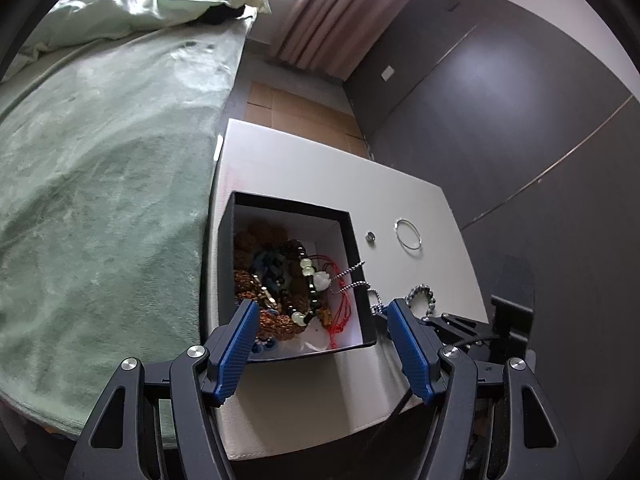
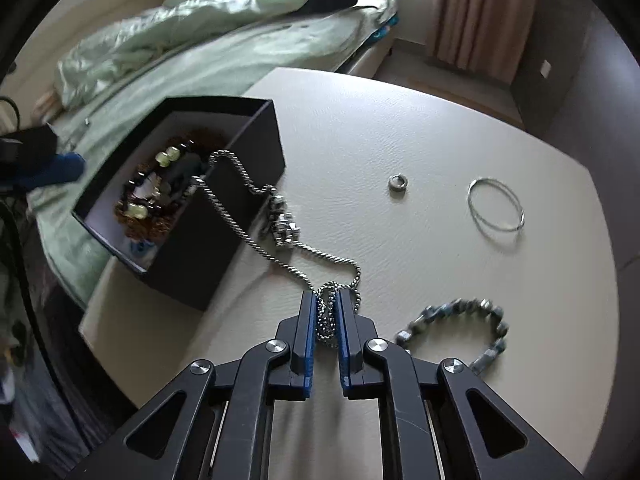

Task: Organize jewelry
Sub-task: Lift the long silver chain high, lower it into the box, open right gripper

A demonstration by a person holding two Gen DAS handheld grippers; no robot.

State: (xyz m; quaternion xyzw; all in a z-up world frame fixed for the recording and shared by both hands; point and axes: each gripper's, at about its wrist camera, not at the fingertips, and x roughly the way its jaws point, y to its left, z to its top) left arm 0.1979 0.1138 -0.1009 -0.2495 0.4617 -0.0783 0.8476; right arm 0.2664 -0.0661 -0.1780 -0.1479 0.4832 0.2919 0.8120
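Chain (image 2: pixel 280 256) bunching between my right gripper (image 2: pixel 327 312) pads, pinching it; box (image 2: pixel 224 240) lying at ten o'clock.

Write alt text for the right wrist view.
The right gripper is shut on a bunched silver chain necklace that trails over the black jewelry box's rim. A small ring, thin bangle and blue-grey beaded bracelet lie on the white table.

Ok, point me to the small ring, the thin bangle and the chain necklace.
small ring (image 2: pixel 398 182), right wrist view, on its band.
thin bangle (image 2: pixel 476 210), right wrist view, on its left wire.
chain necklace (image 2: pixel 256 240), right wrist view, on the strand beside the box.
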